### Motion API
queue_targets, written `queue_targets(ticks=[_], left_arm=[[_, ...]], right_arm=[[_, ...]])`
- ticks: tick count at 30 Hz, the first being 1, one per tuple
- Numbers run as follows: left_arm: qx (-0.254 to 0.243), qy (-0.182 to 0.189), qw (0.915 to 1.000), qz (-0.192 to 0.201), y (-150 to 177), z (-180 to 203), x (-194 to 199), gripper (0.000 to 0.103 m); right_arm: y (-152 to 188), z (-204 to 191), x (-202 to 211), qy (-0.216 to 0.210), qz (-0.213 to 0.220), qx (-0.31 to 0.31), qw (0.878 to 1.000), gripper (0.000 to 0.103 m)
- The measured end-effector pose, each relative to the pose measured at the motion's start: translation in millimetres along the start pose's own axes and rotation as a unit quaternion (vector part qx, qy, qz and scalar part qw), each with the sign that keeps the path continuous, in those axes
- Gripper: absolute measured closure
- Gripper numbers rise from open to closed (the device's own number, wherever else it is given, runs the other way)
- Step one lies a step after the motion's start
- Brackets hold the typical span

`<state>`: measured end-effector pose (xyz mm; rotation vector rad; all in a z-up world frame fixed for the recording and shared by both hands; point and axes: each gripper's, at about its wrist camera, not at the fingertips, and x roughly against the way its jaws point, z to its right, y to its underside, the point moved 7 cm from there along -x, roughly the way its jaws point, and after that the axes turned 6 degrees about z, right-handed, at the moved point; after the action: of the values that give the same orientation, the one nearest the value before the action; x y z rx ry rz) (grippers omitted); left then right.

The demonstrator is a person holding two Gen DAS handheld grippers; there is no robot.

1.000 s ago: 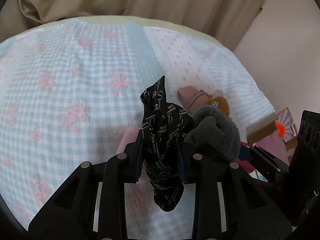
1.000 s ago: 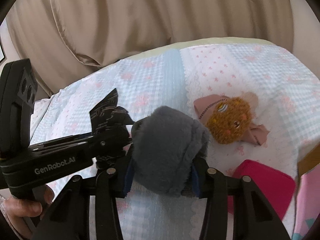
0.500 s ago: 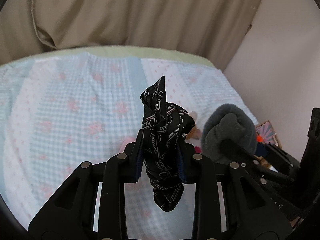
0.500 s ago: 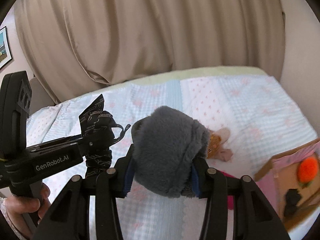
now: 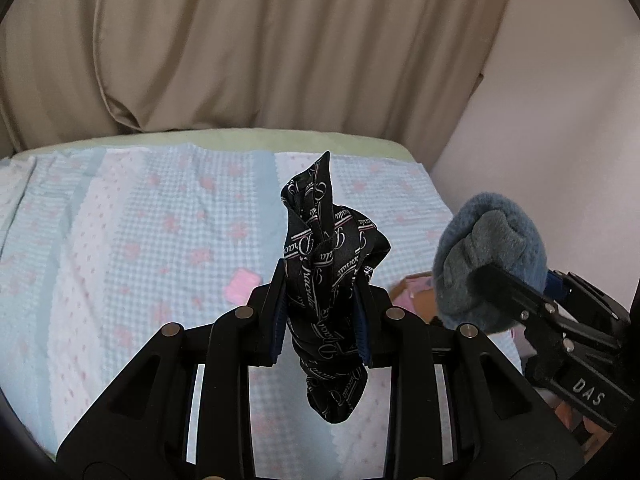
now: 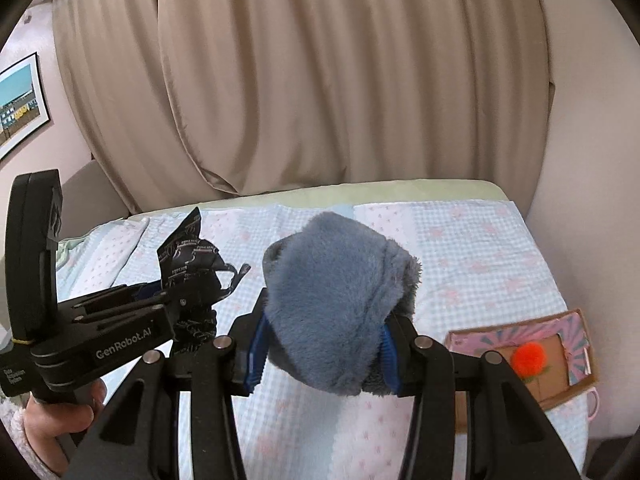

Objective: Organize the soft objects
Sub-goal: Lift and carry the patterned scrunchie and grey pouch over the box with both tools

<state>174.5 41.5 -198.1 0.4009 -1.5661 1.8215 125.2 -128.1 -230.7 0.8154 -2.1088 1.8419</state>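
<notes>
The left gripper point(image 5: 322, 326) is matt black plastic with small bright metal pins and ribbed blue pads, and the black cloth point(image 5: 330, 276) pinched in it looks thin, smooth and faintly shiny, printed with pale script. At about three o'clock from it, the right gripper point(image 6: 322, 354), of the same matt black plastic, squeezes a grey-blue plush piece point(image 6: 340, 300) with a deep, fuzzy pile. The bed cover point(image 5: 132, 240) below is puckered matt woven cloth in pale check, the curtain point(image 6: 320, 80) at twelve o'clock is smooth beige fabric with a soft sheen, and the box point(image 6: 576, 364) at four o'clock is plain brown cardboard holding a fluffy orange pompom point(image 6: 530, 356)
</notes>
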Motion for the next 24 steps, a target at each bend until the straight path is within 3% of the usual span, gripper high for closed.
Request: queue_targets(ticks=[5, 12, 24], left_arm=[[0.001, -0.008, 0.9999, 0.014, 2, 34, 28, 0.078], [-0.004, -0.015, 0.9995, 0.026, 4, 87, 36, 0.078], [0.002, 0.011, 0.9999, 0.007, 24, 202, -17, 0.078]], right_arm=[[3, 10, 33, -0.012, 0.002, 0.017, 1.0, 0.06], [-3, 46, 64, -0.015, 0.02, 0.022, 0.999, 0.06], [6, 166, 85, 0.021, 0.001, 0.004, 1.0, 0.06]])
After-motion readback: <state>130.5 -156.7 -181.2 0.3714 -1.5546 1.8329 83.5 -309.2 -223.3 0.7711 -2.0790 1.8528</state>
